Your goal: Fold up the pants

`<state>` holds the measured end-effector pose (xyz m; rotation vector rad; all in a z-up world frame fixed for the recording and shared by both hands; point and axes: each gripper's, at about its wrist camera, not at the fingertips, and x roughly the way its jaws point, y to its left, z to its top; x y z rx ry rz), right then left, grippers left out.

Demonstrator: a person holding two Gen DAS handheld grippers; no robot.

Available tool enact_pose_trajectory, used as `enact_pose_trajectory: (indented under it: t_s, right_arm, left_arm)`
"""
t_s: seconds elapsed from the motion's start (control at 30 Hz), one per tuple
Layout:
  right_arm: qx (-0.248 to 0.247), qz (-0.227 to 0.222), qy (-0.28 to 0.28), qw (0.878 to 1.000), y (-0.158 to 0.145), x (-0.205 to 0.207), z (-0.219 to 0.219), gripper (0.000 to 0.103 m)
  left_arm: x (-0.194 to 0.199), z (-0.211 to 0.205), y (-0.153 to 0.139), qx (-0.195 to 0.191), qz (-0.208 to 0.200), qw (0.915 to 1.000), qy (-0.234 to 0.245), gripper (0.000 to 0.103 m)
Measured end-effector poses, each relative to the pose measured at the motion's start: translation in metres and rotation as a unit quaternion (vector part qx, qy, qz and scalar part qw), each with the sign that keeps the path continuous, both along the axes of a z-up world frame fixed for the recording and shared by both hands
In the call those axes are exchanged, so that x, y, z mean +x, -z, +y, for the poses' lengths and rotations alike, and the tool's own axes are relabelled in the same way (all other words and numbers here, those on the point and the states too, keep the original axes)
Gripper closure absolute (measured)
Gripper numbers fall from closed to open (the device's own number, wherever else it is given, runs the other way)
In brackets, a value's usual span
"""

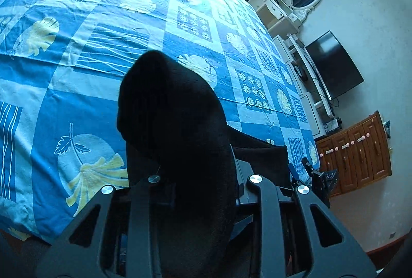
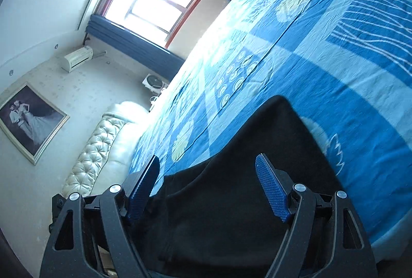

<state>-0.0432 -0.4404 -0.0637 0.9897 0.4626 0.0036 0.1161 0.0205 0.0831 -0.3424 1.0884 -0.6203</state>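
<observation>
left gripper (image 1: pixel 195 175) fingers clamped on the black pants (image 1: pixel 177 108); right gripper (image 2: pixel 208 187) fingers apart over them, gripping nothing; best to pinch the matching edge before lifting off the bed (image 2: pixel 334 66)

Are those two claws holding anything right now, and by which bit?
The left claw grips the black pants by a bunched fold. The right claw is open, holding nothing.

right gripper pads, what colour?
Blue, ribbed pads on the black right gripper; clearest in the right wrist view.
</observation>
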Motion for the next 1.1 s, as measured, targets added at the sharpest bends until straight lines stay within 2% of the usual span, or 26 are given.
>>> enact_pose_trajectory:
  t_s: [0.13, 0.17, 0.2, 0.27, 0.6, 0.83, 0.97, 1.1]
  right_arm:
    - [0.002, 0.015, 0.039, 0.999, 0.02, -0.013, -0.019, 0.025]
    - [0.016, 0.017, 0.044, 0.999, 0.025, -0.014, -0.023, 0.025]
    - [0.037, 0.008, 0.046, 0.998, 0.027, -0.016, -0.027, 0.025]
    - [0.033, -0.002, 0.052, 0.998, 0.024, -0.017, -0.03, 0.025]
    - [0.045, -0.007, 0.043, 0.998, 0.026, -0.008, -0.025, 0.025]
    - [0.049, -0.008, 0.043, 0.998, 0.028, -0.011, -0.024, 0.024]
    - [0.051, -0.008, 0.044, 0.998, 0.03, -0.013, -0.024, 0.024]
    - [0.051, -0.007, 0.043, 0.998, 0.03, -0.014, -0.025, 0.024]
  left_arm:
    - [-0.004, -0.067, -0.01, 0.031, -0.025, 0.9978, 0.053, 0.078]
    - [-0.005, -0.083, -0.009, 0.038, -0.028, 0.9968, 0.065, 0.078]
    - [-0.006, -0.099, -0.007, 0.045, -0.029, 0.9956, 0.077, 0.078]
    - [-0.01, -0.129, -0.001, 0.057, -0.034, 0.9929, 0.099, 0.079]
    - [-0.02, -0.244, 0.063, 0.117, -0.009, 0.983, 0.141, 0.08]
    - [-0.04, -0.283, 0.089, 0.196, -0.048, 0.9694, 0.139, 0.08]
    - [-0.048, -0.29, 0.091, 0.223, -0.077, 0.9621, 0.137, 0.08]
    - [-0.051, -0.292, 0.094, 0.235, -0.089, 0.9592, 0.131, 0.08]
